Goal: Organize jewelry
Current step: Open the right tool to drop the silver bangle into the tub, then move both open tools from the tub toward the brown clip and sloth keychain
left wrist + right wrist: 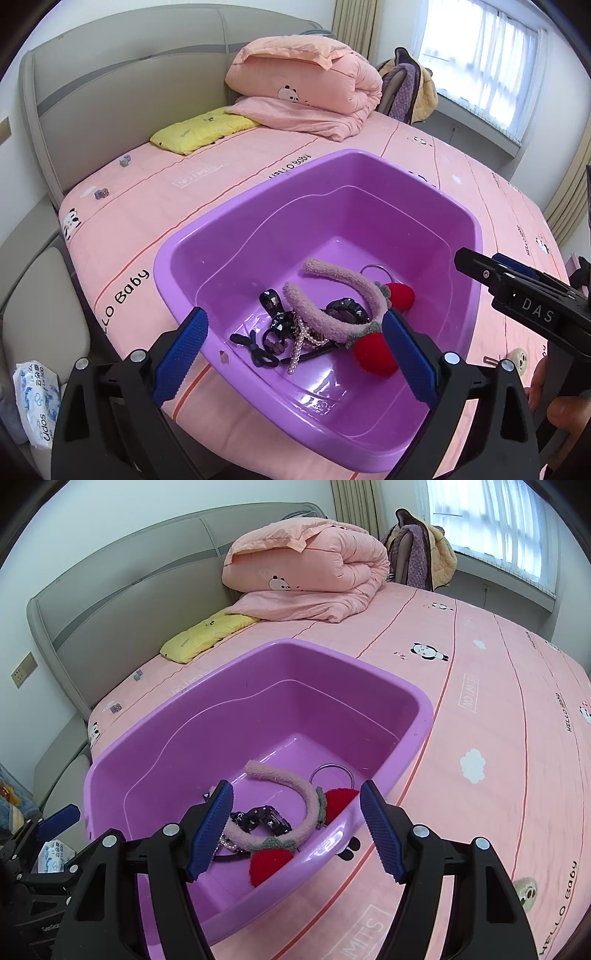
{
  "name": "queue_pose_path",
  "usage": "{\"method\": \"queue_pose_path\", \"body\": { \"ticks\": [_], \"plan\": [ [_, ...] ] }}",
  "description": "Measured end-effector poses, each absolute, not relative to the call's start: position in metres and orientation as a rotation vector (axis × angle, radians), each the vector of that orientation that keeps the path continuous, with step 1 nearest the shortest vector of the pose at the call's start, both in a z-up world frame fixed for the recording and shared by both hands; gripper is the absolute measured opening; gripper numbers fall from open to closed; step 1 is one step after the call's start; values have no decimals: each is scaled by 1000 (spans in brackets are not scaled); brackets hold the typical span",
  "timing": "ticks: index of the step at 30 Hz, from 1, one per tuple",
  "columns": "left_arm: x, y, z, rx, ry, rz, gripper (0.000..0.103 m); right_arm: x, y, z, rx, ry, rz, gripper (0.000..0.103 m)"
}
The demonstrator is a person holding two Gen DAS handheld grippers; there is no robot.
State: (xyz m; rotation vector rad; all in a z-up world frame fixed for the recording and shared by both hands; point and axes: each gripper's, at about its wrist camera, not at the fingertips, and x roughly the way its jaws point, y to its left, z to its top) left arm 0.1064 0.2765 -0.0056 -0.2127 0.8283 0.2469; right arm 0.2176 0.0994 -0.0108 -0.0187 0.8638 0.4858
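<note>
Two grippers, left (291,354) and right (295,830), are hovering with fingers apart; headband (332,314) is lying in tub (229,218) just beyond left fingers, nearer left.

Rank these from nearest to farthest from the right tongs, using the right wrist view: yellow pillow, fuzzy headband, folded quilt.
1. Headband: in the purple tub, just ahead of the right tongs.
2. Pillow: on the bed beyond the tub, by the headboard.
3. Quilt: farthest back, past the pillow.
</note>
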Motion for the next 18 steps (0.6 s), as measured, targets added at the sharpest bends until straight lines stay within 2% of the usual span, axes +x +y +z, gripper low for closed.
{"method": "queue_pose_path", "body": {
  "ticks": [18],
  "plan": [
    [69, 225, 17, -164, 799, 194, 94, 147, 27, 6, -70, 790, 388, 68]
  ]
}}
